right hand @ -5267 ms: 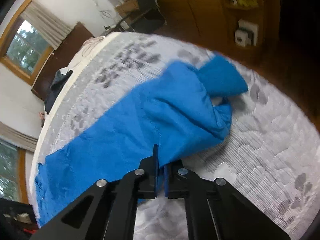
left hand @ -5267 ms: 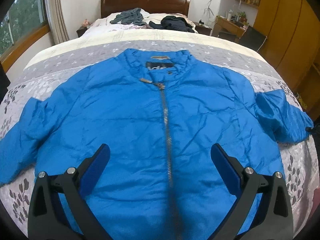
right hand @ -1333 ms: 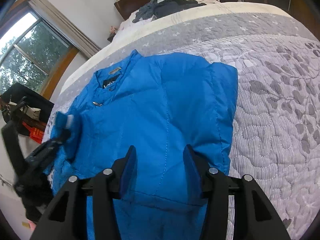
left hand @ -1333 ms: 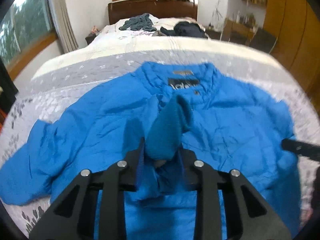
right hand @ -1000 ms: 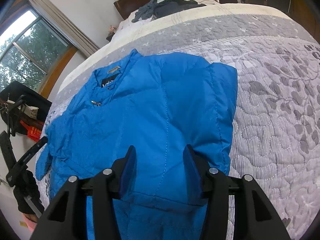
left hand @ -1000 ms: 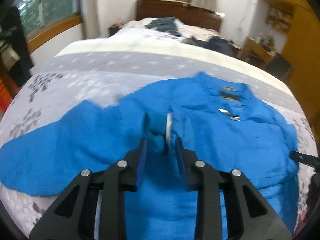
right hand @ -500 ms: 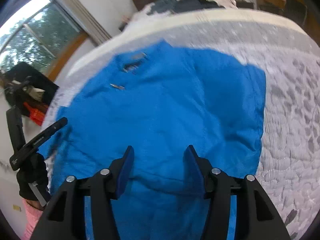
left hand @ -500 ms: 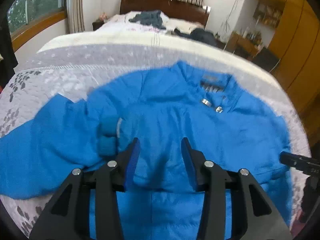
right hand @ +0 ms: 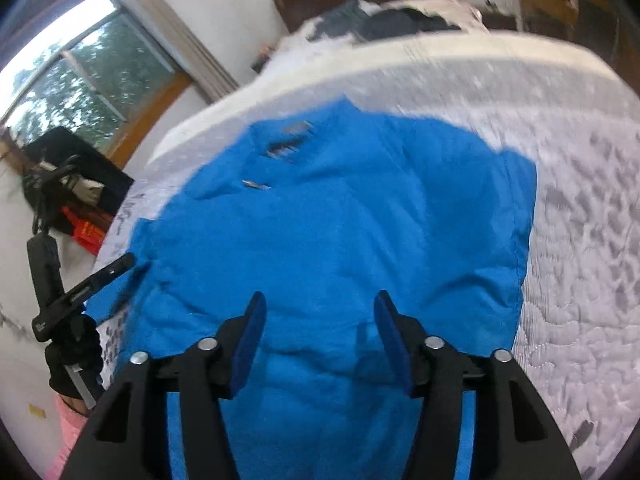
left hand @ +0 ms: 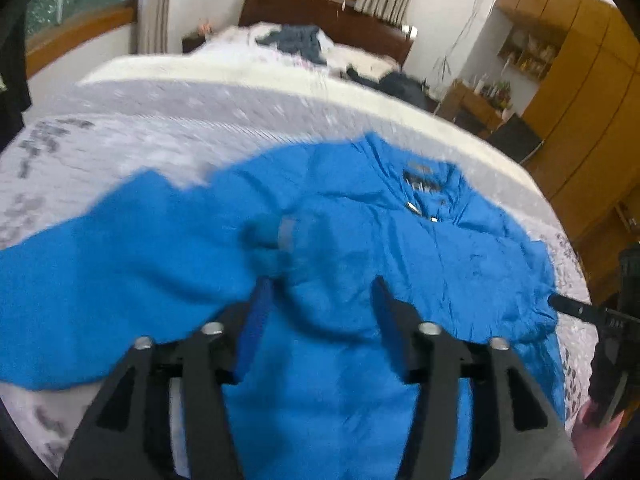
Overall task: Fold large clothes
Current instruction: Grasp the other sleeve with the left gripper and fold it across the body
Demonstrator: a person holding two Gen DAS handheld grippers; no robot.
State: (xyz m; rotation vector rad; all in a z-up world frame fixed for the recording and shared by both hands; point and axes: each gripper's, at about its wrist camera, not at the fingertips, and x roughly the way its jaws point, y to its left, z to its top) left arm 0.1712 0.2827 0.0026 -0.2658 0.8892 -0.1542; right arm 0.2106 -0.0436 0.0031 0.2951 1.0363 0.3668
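We hold the left gripper (left hand: 320, 284) with jaws spread wide, empty, above the jacket (left hand: 360, 264). The right gripper (right hand: 318, 304) is likewise spread wide and empty over the jacket's lower part. The jacket lies front up on the bed (right hand: 580, 240), one sleeve (left hand: 120, 264) folded across its chest.

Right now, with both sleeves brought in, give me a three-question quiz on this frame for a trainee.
1. True or false: the left gripper is shut on the jacket.
2. What lies across the jacket's front, cuff near the middle? A) a sleeve B) a towel C) a belt
3. Fill in: the jacket is spread on a grey patterned ___.

Key: 1 false, both it and the right gripper are open and empty. 2 A, the sleeve. 3 bedspread.
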